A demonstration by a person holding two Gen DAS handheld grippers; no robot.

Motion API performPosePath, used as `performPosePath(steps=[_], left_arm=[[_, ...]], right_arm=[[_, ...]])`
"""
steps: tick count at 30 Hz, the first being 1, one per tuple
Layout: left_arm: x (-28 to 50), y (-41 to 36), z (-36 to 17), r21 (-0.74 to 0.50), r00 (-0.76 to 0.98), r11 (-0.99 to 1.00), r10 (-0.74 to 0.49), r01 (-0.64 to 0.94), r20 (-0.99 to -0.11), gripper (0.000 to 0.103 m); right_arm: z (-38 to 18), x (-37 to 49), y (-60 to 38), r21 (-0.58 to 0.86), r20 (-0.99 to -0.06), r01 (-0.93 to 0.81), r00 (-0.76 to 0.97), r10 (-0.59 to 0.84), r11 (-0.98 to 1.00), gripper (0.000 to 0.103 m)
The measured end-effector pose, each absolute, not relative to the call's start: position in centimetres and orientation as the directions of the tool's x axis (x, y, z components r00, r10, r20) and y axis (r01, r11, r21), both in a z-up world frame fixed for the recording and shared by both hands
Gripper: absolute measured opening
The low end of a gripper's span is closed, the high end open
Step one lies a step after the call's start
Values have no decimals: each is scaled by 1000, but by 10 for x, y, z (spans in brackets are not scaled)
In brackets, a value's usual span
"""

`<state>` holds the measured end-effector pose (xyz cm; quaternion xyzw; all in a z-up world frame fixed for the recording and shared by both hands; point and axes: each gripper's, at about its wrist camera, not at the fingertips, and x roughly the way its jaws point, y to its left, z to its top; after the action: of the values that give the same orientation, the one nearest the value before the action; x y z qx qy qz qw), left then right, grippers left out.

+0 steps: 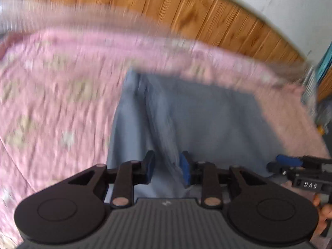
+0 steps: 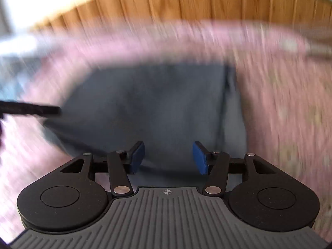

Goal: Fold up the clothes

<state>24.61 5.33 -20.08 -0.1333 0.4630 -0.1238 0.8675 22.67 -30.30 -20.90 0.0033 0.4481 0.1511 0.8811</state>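
Both views are motion-blurred: left gripper jaws slightly parted around a blue garment fold, grip unclear; right gripper gapes empty above it.

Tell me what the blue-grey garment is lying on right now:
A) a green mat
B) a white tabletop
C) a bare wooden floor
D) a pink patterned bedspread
D: the blue-grey garment lies spread on the pink patterned bedspread, which surrounds it in both wrist views.

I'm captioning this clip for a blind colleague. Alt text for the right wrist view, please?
Blurred view: the right gripper, jaws apart and empty, hangs over a blue-grey garment lying on a pink bedspread, with a wooden headboard behind.
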Motion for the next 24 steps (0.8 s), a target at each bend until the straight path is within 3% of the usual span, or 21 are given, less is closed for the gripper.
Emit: performPosePath(steps=[4, 6, 8, 11, 15, 20, 24], left_arm=[[244, 67, -195, -385, 536, 920, -359, 67, -764, 37], [244, 69, -189, -380, 542, 923, -349, 59, -765, 45], [243, 72, -183, -375, 547, 926, -340, 51, -765, 62], [246, 79, -207, -369, 509, 929, -319, 2, -800, 67], [242, 92, -204, -364, 478, 930, -298, -49, -826, 71], [214, 83, -184, -281, 420, 959, -261, 13, -869, 77], [186, 61, -169, -317, 398, 943, -330, 100, -856, 84]], right_arm=[[-206, 211, -337, 186, -796, -195, 545, 264, 963, 51], [-192, 208, -335, 187, -785, -184, 562, 259, 965, 53], [-177, 208, -323, 214, -743, -218, 596, 303, 952, 55], [-188, 212, -310, 202, -749, -257, 581, 318, 945, 76], [-210, 207, -317, 117, -828, -194, 523, 204, 974, 72], [-173, 186, -312, 90, -860, -65, 498, 111, 994, 85], [-141, 163, -284, 41, -854, -33, 518, 52, 999, 88]])
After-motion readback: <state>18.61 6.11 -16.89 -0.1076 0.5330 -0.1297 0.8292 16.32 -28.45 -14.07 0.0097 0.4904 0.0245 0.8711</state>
